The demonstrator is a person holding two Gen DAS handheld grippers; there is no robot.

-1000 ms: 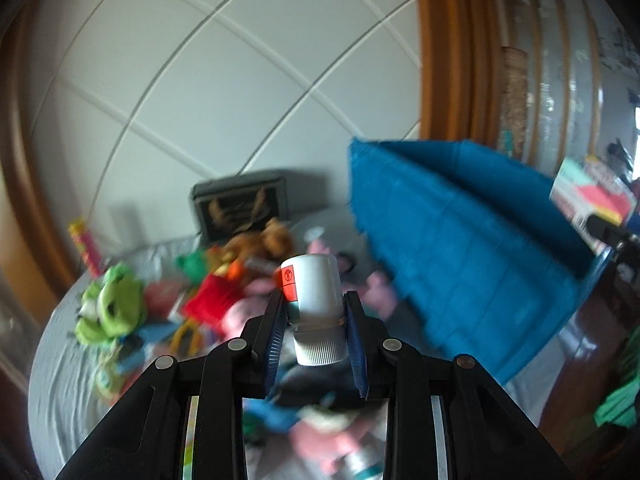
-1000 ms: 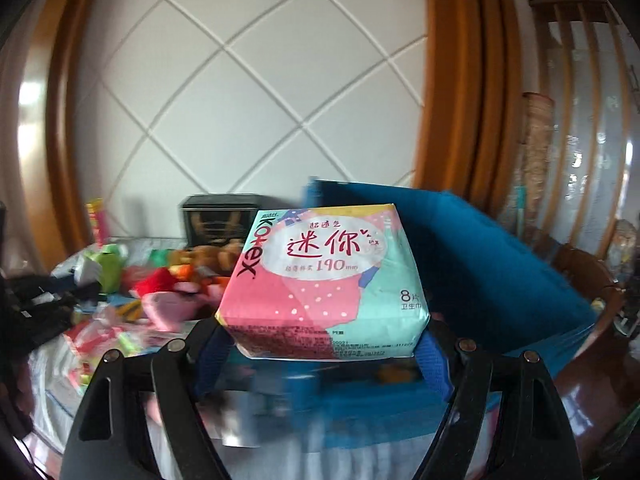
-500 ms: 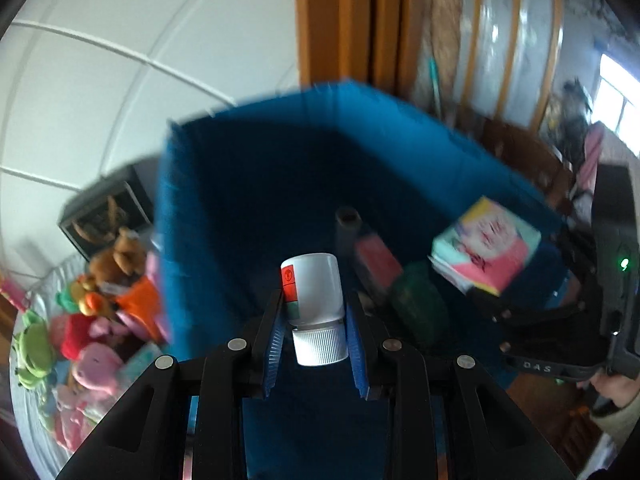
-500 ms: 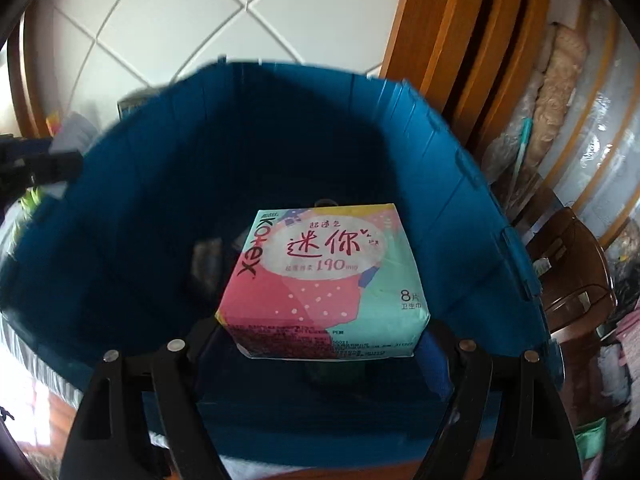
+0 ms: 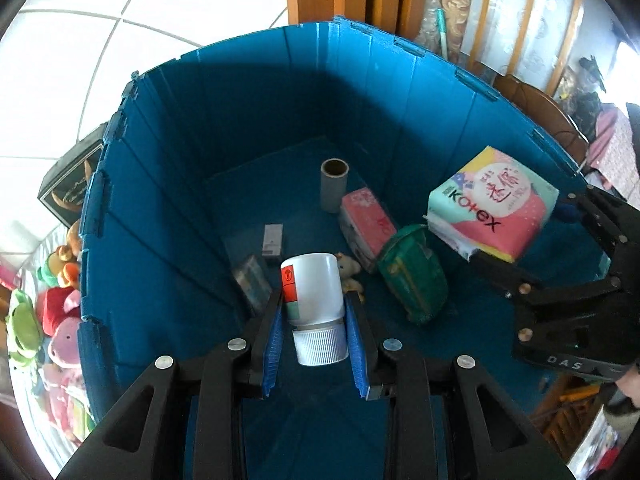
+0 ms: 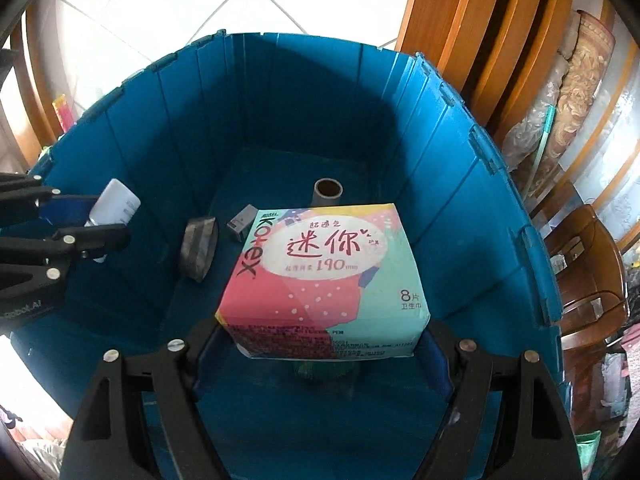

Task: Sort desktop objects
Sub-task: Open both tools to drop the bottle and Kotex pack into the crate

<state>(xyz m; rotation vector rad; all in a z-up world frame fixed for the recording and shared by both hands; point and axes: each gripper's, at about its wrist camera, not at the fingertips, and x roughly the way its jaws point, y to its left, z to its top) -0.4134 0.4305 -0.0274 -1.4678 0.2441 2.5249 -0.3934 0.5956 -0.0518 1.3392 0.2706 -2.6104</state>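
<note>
Above the deep blue plastic bin (image 5: 168, 216), the left gripper (image 5: 314, 312) pinched a white plastic bottle (image 5: 313, 288) while the right gripper (image 6: 324, 340) clamped a pink-and-mint soft pad pack (image 6: 328, 276). Released together, the bottle would likely bounce off the green toy truck (image 5: 412, 276) on the bin floor. Toward the bin's back wall, the grey cardboard tube (image 5: 334, 190) could topple.

I think I am in a home, in a lived-in room and not in a workshop or an office. Behind the blue folding crate (image 5: 168, 184) I see a white tiled wall (image 6: 168, 4) with a wooden frame (image 6: 472, 28) at its right, and further right a wooden chair (image 6: 588, 264) and rolled patterned fabric (image 6: 576, 92). At the left a pile of plush toys (image 5: 52, 308) lies near a dark box (image 5: 68, 184).
</note>
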